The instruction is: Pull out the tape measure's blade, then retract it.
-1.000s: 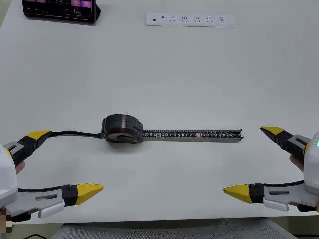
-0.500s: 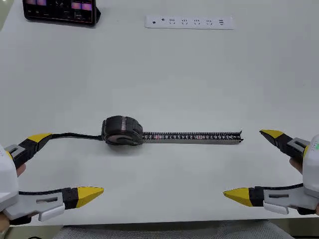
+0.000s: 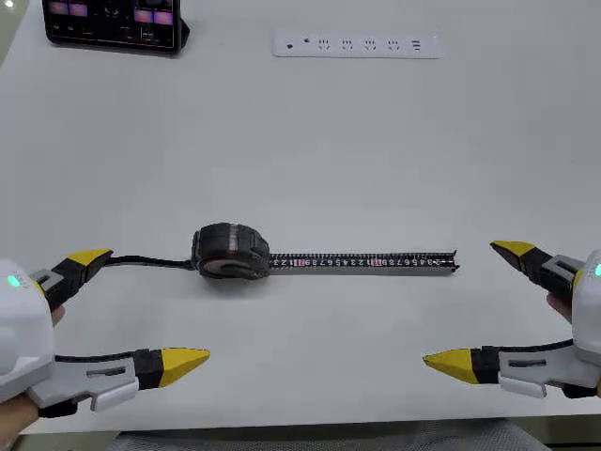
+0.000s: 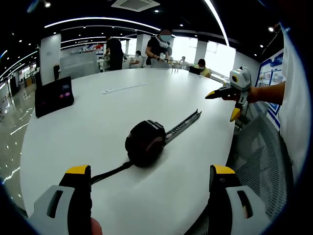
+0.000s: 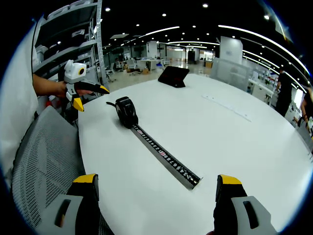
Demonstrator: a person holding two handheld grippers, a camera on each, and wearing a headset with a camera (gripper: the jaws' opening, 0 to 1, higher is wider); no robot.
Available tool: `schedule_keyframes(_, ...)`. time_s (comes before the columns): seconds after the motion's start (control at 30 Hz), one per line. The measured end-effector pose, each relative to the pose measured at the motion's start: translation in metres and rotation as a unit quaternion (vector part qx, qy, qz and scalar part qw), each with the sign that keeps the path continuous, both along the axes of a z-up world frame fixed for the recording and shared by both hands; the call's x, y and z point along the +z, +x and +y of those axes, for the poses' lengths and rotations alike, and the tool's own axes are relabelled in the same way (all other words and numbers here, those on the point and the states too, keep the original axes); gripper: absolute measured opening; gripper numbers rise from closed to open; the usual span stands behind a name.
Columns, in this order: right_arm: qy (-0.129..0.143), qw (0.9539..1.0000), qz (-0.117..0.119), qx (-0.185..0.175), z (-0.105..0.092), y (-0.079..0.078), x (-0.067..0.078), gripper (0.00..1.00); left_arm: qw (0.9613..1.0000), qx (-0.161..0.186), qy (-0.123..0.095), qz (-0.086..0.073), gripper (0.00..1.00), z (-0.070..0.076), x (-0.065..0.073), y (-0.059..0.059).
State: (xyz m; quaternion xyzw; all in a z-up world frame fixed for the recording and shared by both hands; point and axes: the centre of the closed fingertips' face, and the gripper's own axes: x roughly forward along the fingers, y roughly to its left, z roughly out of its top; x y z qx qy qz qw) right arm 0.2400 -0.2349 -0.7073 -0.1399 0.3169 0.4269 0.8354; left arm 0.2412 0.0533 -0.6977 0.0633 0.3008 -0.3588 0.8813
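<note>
A black tape measure (image 3: 229, 251) lies on the white table (image 3: 310, 141), its blade (image 3: 362, 260) drawn out to the right and ending in a hook (image 3: 454, 260). A black strap (image 3: 148, 261) trails left from the case. My left gripper (image 3: 141, 305) hovers open at the near left, short of the strap. My right gripper (image 3: 481, 305) hovers open at the near right, just beyond the hook. In the left gripper view the case (image 4: 145, 142) sits ahead of the open gripper (image 4: 150, 177). In the right gripper view the blade end (image 5: 190, 180) lies between the open gripper's (image 5: 156, 184) jaws.
A white power strip (image 3: 357, 43) lies at the far side of the table. A dark tablet-like device (image 3: 111, 21) stands at the far left. A mesh chair back (image 5: 46, 166) sits by the near edge. People stand in the room beyond (image 4: 161, 46).
The left gripper has drifted slightly right and toward the strap. The tape measure and right gripper have stayed put; the small shift of the picture is the headset's.
</note>
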Motion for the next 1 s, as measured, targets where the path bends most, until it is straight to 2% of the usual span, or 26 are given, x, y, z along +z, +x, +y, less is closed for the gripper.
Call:
schedule_keyframes(0.5,0.000,1.0000,0.001,-0.001,-0.002,0.006,0.000,0.99,0.9999,0.008,-0.012,0.001,0.99,-0.013,-0.002,0.011)
schedule_keyframes(0.7,0.001,1.0000,0.001,0.001,-0.004,0.014,-0.002,0.99,0.9997,0.019,-0.014,0.008,0.99,-0.020,-0.006,0.017)
schedule_keyframes(0.73,0.001,1.0000,0.001,0.001,-0.005,0.015,-0.002,0.96,0.9996,0.021,-0.013,0.009,0.99,-0.021,-0.007,0.018)
schedule_keyframes(1.0,-0.002,1.0000,0.001,0.003,-0.008,0.023,-0.006,0.95,0.9984,0.048,-0.026,0.016,0.97,-0.031,-0.010,0.029)
